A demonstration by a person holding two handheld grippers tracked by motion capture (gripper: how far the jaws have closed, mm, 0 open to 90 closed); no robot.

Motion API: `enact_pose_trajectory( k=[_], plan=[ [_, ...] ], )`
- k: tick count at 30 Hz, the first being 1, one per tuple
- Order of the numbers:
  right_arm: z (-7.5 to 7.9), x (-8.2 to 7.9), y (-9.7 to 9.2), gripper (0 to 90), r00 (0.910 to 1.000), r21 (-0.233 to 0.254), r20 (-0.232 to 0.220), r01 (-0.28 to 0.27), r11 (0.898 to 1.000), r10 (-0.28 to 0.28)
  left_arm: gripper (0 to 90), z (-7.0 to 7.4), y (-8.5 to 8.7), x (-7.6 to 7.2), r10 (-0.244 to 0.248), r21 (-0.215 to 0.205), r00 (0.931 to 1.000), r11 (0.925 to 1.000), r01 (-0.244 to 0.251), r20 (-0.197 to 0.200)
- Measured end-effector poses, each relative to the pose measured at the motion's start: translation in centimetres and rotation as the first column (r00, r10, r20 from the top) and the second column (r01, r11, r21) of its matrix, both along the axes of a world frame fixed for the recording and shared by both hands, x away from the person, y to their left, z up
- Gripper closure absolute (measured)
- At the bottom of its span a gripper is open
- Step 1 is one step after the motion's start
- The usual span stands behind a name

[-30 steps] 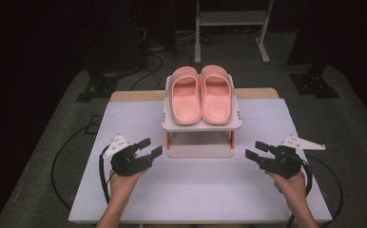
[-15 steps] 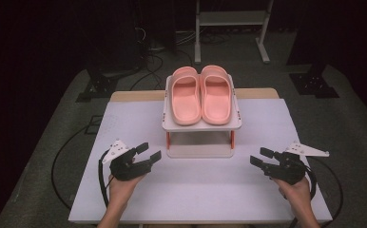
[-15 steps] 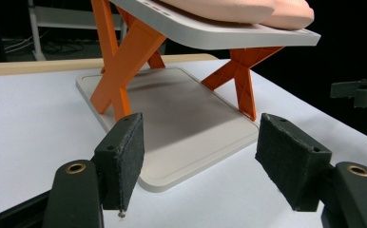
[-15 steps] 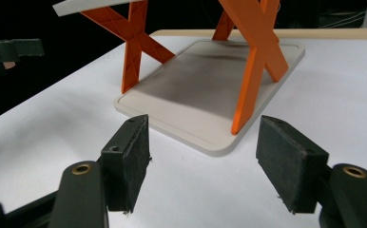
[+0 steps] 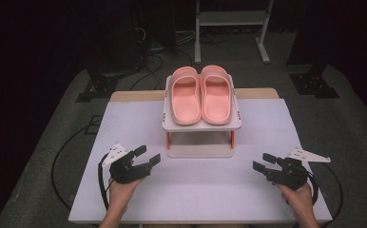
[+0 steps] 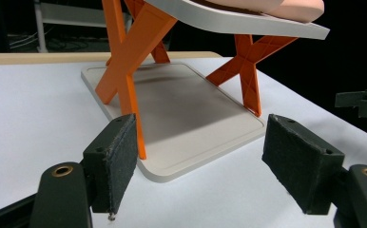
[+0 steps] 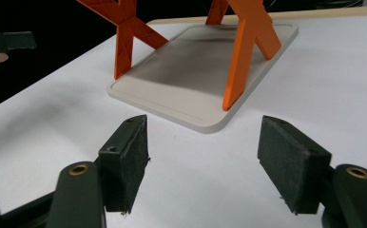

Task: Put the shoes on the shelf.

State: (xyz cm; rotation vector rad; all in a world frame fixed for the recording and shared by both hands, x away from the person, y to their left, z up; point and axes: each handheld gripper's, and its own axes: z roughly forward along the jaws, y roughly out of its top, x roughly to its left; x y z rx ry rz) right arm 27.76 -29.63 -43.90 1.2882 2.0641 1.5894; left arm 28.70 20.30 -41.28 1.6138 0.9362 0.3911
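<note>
Pair of pink slippers (image 5: 200, 95): side by side, toes toward the person, on the upper shelf (image 5: 172, 126) of a small two-tier shoe rack (image 5: 199, 151) at the middle of the white worktop (image 5: 124, 118), toward its far edge. Probably set there as a finished storage position, clear of both tools.

Left gripper (image 5: 146, 159): near the front-left corner, aimed at the rack's left side, resting low over the worktop. Jaws wide apart, recently opening further, nothing between the pads (image 6: 117, 164).

Right gripper (image 5: 265, 163): near the front-right corner, aimed at the rack's right side. Jaws wide apart, nothing held; pads (image 7: 288, 159) over bare worktop. Mirrored placement suggests a neutral standby on either side of the rack.

High view: slippers from above, both hands, overall layout. Left gripper view: orange cross-braced legs (image 6: 124, 71), empty lower tray (image 6: 181, 114), underside of the upper shelf, slipper edge (image 6: 286, 5). Right gripper view: same legs (image 7: 241, 52) and tray (image 7: 191, 61) from the opposite side.
</note>
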Motion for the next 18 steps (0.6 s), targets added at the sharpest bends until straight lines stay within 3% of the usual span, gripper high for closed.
enact_pose_trajectory(
  k=[18],
  plan=[
    [-1.8,-0.9,-0.6,30.9,0.9996,-0.021,-0.026,0.006,1.0,-0.007,19.3,-1.5,0.7,-0.9,0.018,0.003,0.9998,0.9998,-0.018,-0.011]
  ],
)
